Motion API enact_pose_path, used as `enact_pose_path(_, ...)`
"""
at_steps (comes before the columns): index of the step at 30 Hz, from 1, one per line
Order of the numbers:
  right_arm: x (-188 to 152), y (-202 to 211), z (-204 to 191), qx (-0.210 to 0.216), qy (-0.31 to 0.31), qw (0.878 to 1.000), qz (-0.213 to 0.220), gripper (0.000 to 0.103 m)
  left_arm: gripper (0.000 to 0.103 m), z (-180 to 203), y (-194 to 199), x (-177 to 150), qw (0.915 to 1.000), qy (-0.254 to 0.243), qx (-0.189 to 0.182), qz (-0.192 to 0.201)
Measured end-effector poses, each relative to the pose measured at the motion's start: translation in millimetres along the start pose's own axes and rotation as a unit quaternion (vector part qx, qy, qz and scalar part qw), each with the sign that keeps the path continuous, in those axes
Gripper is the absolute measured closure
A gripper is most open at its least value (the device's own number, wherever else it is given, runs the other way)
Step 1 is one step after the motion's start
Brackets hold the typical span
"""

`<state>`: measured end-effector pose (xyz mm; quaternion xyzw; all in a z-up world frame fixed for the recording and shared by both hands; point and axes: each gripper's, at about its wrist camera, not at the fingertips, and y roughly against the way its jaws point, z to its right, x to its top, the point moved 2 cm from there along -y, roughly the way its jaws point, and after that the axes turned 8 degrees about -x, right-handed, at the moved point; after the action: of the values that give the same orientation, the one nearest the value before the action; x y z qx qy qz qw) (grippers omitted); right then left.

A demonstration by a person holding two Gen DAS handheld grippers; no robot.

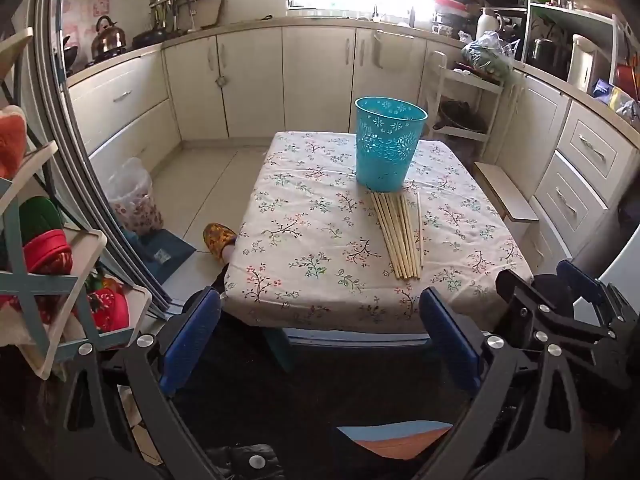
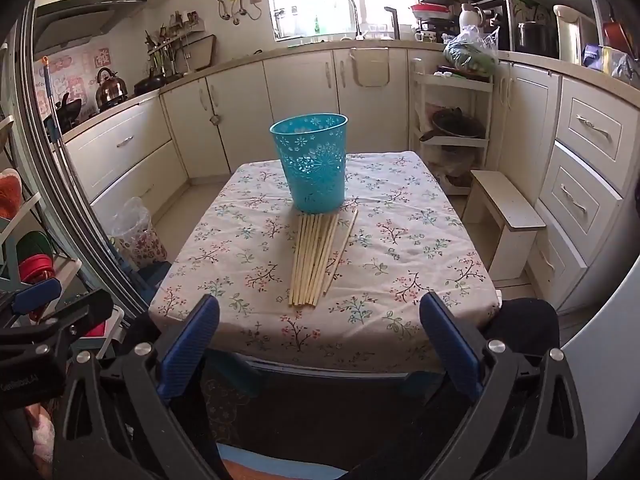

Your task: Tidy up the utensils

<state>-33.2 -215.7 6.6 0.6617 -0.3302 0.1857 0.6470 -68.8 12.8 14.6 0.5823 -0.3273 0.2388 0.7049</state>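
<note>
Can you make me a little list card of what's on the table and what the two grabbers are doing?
table: small, covered with a floral tablecloth
basket: teal plastic basket, upright, far half of the table
chopsticks: wooden chopsticks lying flat in a bunch, far ends at the basket's base; one lies slightly apart on the right
left gripper: open, empty, short of the table's near edge
right gripper: open, empty, short of the table's near edge

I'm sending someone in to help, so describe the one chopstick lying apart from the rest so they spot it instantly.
Find the floral-clothed table with the turquoise basket. In front of it lies a chopstick bundle. The stray chopstick lies on the bundle's right, alone and angled.
</note>
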Motion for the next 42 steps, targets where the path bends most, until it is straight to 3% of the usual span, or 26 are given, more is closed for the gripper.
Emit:
enact_pose_path(10,-10,4,-1,0.005,-0.001,1.0,-0.004,0.007,0.007,-21,-9,4,0.9987,0.028,0.041,-0.007)
enact_pose_path(26,-8,19,-10,0.025,0.018,0.999,0.028,0.007,0.007,-12,3,6,0.999,0.023,0.036,0.012)
enact_pose_path(42,-9,19,-10,0.028,0.016,0.999,0.03,0.007,0.007,-8,7,7,0.999,0.026,0.034,0.013)
